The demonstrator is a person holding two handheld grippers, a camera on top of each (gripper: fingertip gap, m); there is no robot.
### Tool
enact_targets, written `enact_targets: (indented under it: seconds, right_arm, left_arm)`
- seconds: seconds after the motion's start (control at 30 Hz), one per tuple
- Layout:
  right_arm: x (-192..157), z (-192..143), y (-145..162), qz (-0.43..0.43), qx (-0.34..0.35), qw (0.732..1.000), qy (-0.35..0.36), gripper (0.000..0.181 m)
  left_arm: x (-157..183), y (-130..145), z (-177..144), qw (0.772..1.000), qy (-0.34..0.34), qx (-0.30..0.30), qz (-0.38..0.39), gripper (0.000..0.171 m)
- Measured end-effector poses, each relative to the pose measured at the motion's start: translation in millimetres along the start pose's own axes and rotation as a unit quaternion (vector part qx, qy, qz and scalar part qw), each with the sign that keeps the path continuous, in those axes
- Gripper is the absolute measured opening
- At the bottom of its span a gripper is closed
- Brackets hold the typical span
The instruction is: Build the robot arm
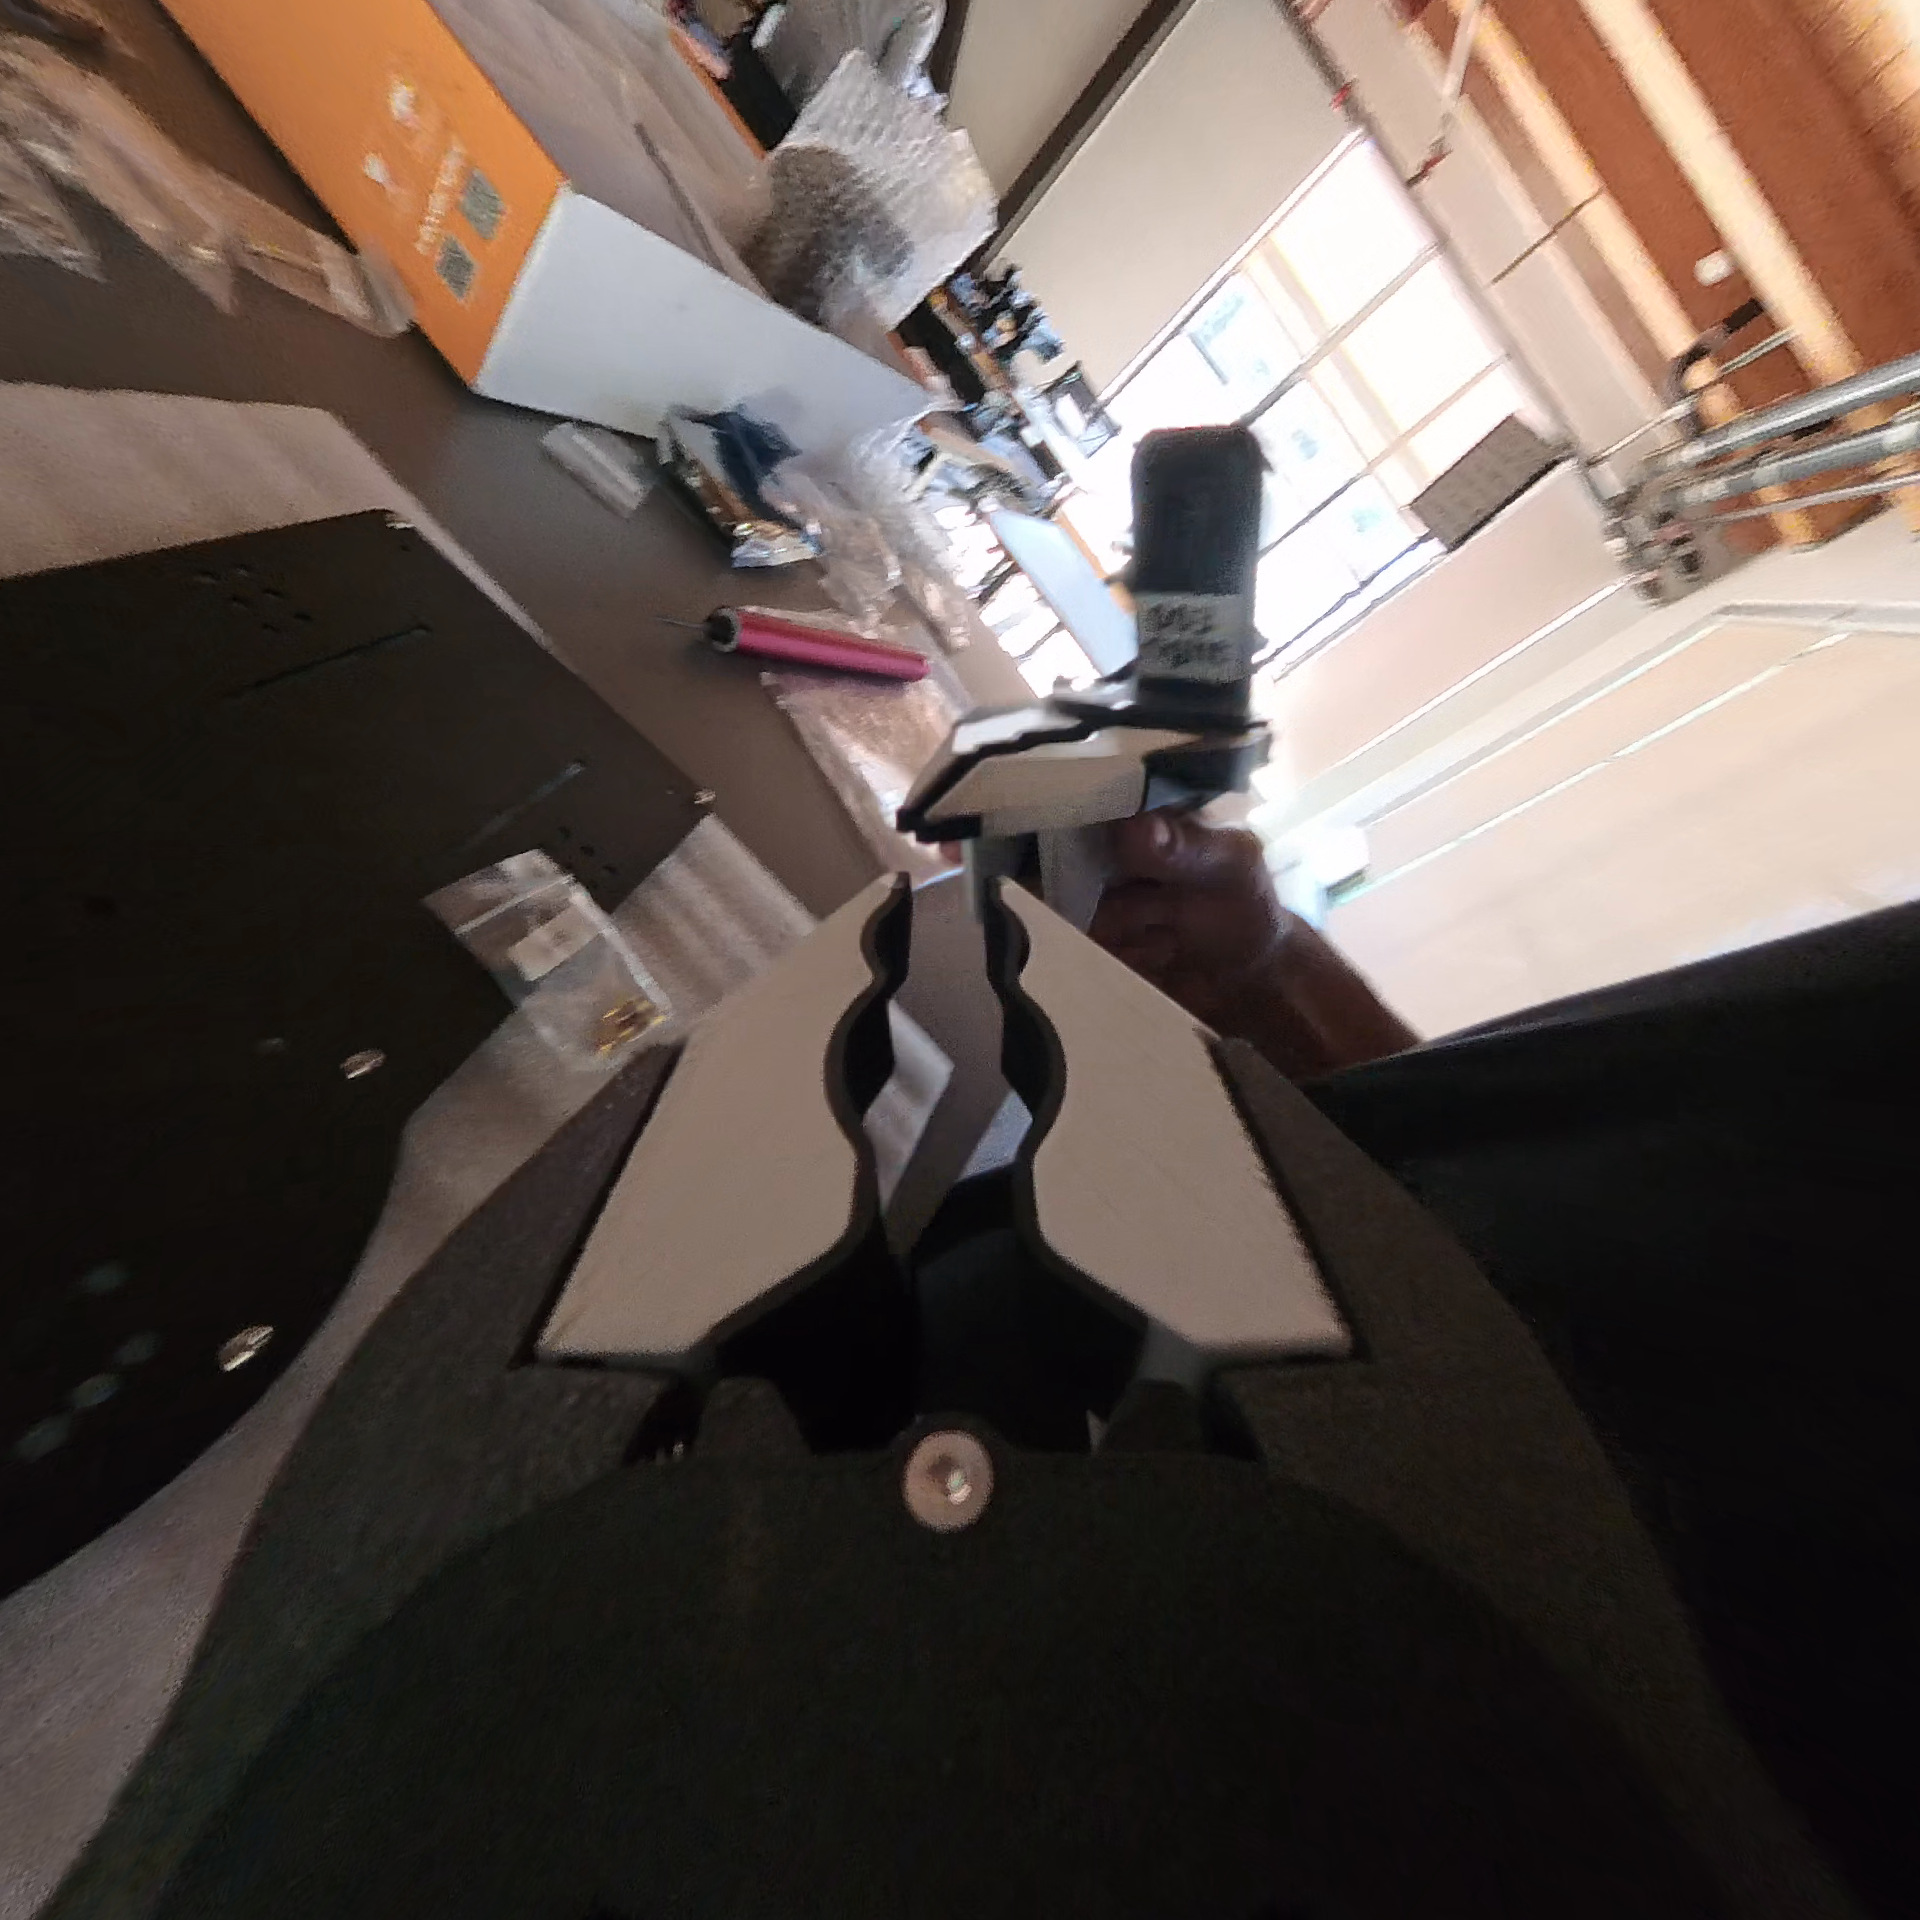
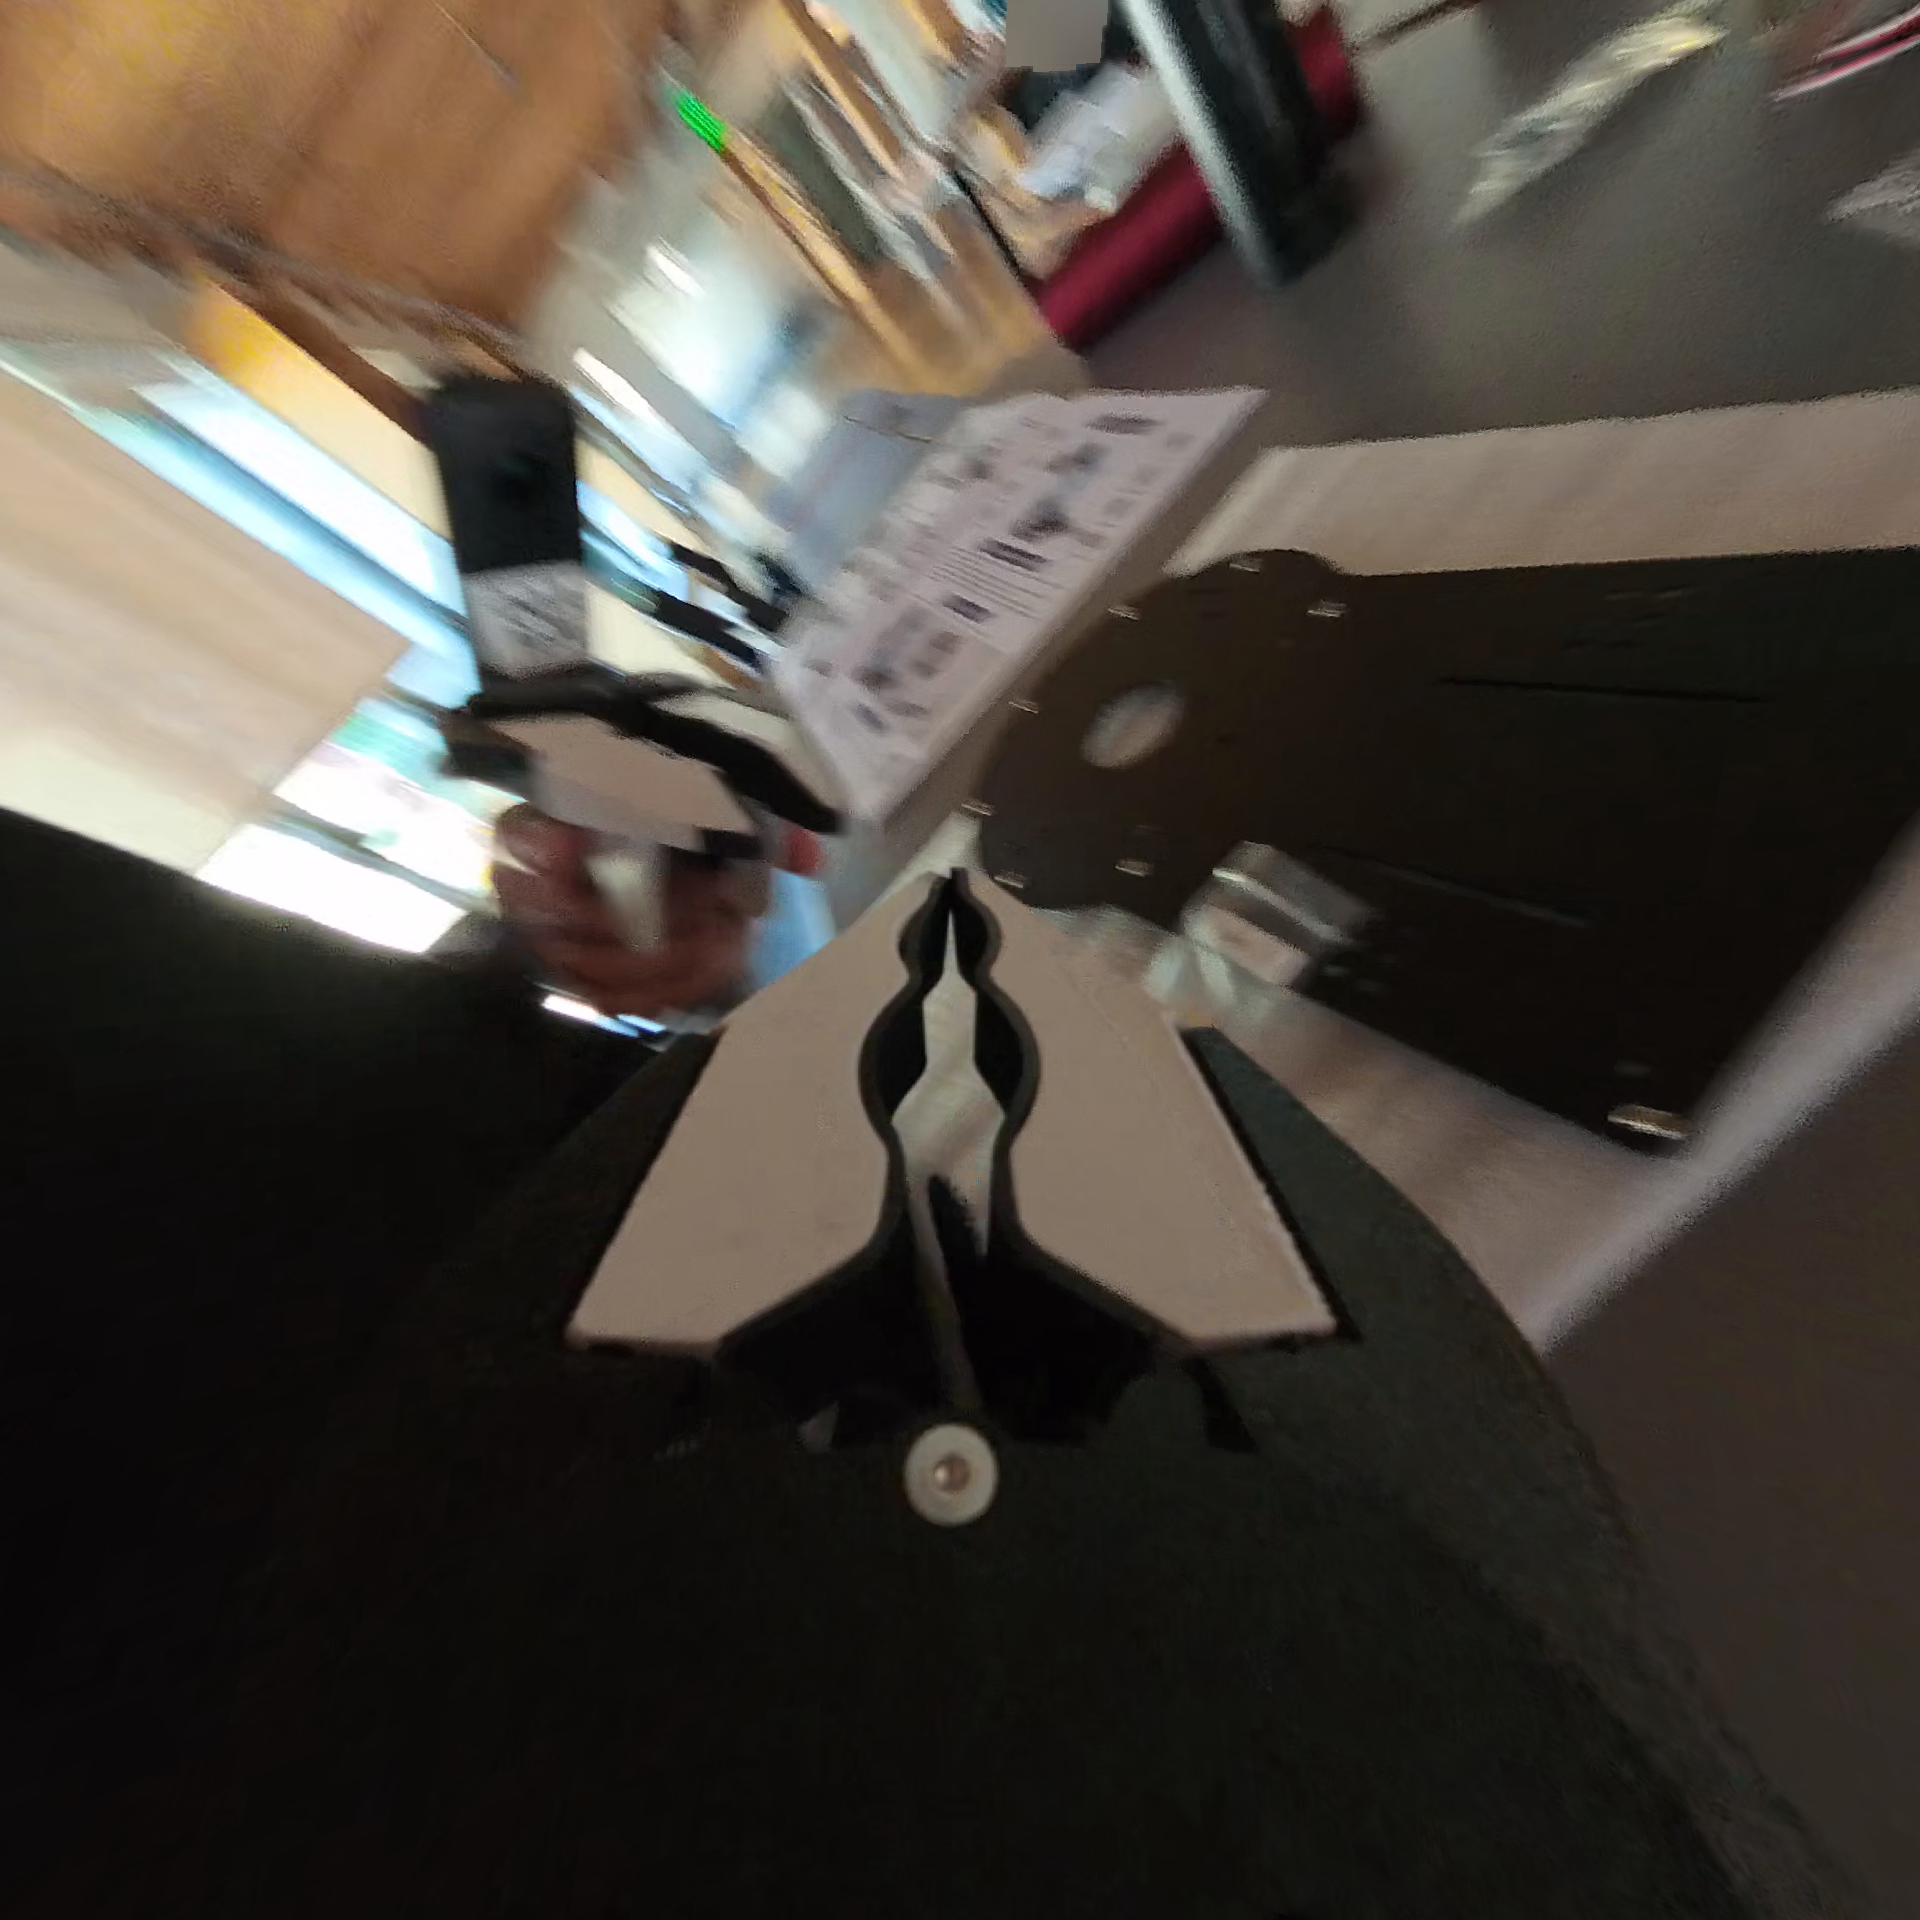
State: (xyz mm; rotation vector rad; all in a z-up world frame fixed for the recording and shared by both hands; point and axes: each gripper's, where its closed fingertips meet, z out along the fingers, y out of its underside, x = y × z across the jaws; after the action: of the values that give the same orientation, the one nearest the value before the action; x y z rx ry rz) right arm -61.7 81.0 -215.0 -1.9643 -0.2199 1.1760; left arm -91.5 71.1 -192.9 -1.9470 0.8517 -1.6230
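Observation:
Both views are tilted, and the right one is blurred. My left gripper (image 1: 951, 888) is held in the air with its jaws a little apart and nothing between them. Beyond it in the left wrist view, a hand (image 1: 1184, 925) holds the right gripper (image 1: 1081, 774). My right gripper (image 2: 954, 883) has its tips closed together, and nothing shows between them. The left gripper (image 2: 634, 769) and the hand (image 2: 613, 935) holding it show to its left. A black perforated plate (image 1: 260, 790) lies on the grey table beside both grippers, and it also shows in the right wrist view (image 2: 1507, 790).
A clear plastic bag of small parts (image 1: 551, 945) lies by the plate's edge. A pink tube (image 1: 821, 646), a foil packet (image 1: 727, 499) and an orange-and-white box (image 1: 468, 208) sit farther along the table. A printed white sheet (image 2: 997, 582) and a red item (image 2: 1132, 249) show in the right view.

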Motion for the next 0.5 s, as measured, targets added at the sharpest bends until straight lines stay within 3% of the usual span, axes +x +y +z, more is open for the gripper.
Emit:
enact_targets:
  seconds: [0.07,0.13,0.23,0.33,0.5]
  right_arm:
    - [29.4,-0.3,7.2,-0.085,-0.054,0.990,0.102,0.008]
    - [51.0,4.7,6.5,-0.125,-0.091,0.977,0.148,0.025]
    - [63.8,27.5,5.2,-0.136,-0.118,0.977,0.116,0.026]
    - [76.0,40.3,16.3,-0.188,-0.181,0.960,0.097,0.025]
    - [81.5,50.7,24.8,-0.242,-0.238,0.938,0.070,0.024]
  left_arm:
    - [-13.6,9.3,-6.7,0.999,-0.036,-0.023,0.022,0.012]
    - [-29.9,20.5,-8.5,0.995,-0.074,-0.049,0.039,0.012]
    - [-55.2,35.7,-2.1,0.984,-0.142,-0.087,0.066,0.013]
    - [-74.1,44.0,8.2,0.963,-0.211,-0.115,0.121,0.020]
    - [-73.1,47.8,25.1,0.961,-0.221,-0.109,0.122,0.023]
